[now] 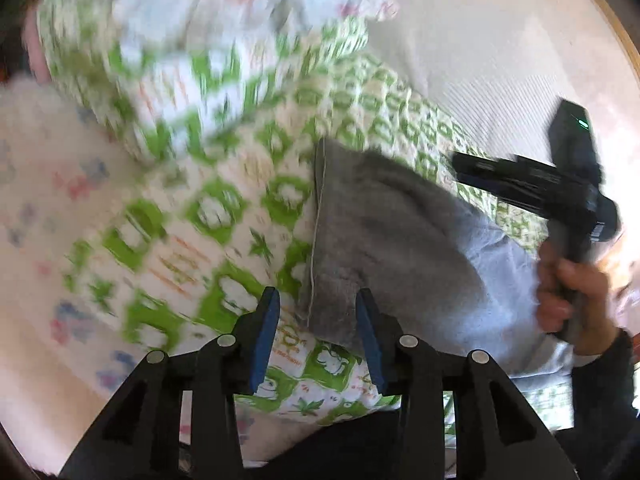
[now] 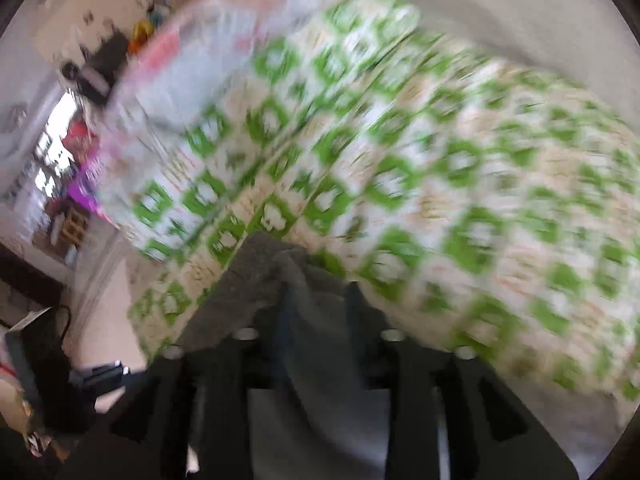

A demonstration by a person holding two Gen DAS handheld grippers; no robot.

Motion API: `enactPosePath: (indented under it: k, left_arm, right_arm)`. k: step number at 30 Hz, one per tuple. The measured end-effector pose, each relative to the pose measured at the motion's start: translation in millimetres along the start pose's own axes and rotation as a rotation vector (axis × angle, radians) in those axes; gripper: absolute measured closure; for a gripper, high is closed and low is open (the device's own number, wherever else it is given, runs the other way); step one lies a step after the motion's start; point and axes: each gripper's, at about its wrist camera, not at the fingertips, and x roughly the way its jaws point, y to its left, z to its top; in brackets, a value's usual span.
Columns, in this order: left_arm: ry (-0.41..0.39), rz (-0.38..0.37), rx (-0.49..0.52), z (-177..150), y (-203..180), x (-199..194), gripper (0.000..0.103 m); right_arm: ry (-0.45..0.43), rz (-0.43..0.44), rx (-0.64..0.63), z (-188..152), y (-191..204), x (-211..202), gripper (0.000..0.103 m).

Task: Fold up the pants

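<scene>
Jaws of the left gripper (image 1: 318,334) stand apart, blue pads (image 1: 266,340) facing each other across a wide gap. Grey pants (image 1: 384,240) lie ahead of it: one stitched hem corner reaches down between the fingertips, nearer the right pad, but nothing is pinched.

Right gripper (image 2: 316,300): fingers also spread in its own view, with grey cloth (image 2: 288,320) draped between and over them. Heavy motion blur; cannot tell whether that cloth is clamped. From the left wrist view the right gripper (image 1: 556,184) shows side-on at the far edge of the pants, black body with a small green light, held in the person's right hand (image 1: 568,292).

Pants: soft fleecy knit, darker grey at the hem end, paler towards the right hand, with a pale seam line running along the hem edge. The piece lies as a long wedge across the bed.

Underneath: a quilt (image 1: 224,216), white with a green block print and small leaf motifs, wrinkled. A second cover (image 1: 48,208), white with pink and blue flowers, lies to its left. Plain white sheet (image 1: 480,52) beyond.

Right wrist view, far left: cluttered room edge, blurred.
</scene>
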Motion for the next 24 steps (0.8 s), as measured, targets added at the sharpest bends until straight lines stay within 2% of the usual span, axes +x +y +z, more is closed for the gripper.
enactPosePath:
  k: [3,6,8,11,15,18,19,20,21,24]
  left_arm:
    - [-0.021,-0.044,0.072,2,-29,-18,0.063]
    - [-0.005,-0.137,0.193,-4,-83,-21,0.057]
    - [0.014,-0.190,0.272,-12,-116,-13,0.056]
    - [0.080,-0.255,0.401,-31,-170,10,0.056]
    - [0.149,-0.315,0.501,-47,-221,50,0.056]
    - [0.219,-0.321,0.560,-63,-243,77,0.056]
    - [0.247,-0.301,0.559,-67,-245,87,0.056]
    - [0.297,-0.287,0.543,-72,-243,100,0.056]
    - [0.379,-0.304,0.515,-79,-238,112,0.057]
    - [0.413,-0.347,0.494,-91,-221,107,0.057]
  right_arm:
    - [-0.064,0.008,0.074,-11,-37,-55,0.060]
    - [-0.084,-0.040,0.142,-26,-73,-92,0.060]
    - [-0.077,-0.098,0.169,-38,-94,-107,0.060]
    - [-0.055,-0.139,0.202,-46,-116,-113,0.060]
    - [-0.022,-0.172,0.208,-55,-135,-111,0.068]
    - [0.007,-0.181,0.200,-56,-140,-101,0.069]
    - [0.021,-0.182,0.193,-56,-140,-96,0.069]
    - [0.038,-0.175,0.188,-57,-141,-93,0.069]
    - [0.068,-0.159,0.183,-59,-143,-89,0.069]
    - [0.178,-0.074,0.134,-73,-132,-79,0.069]
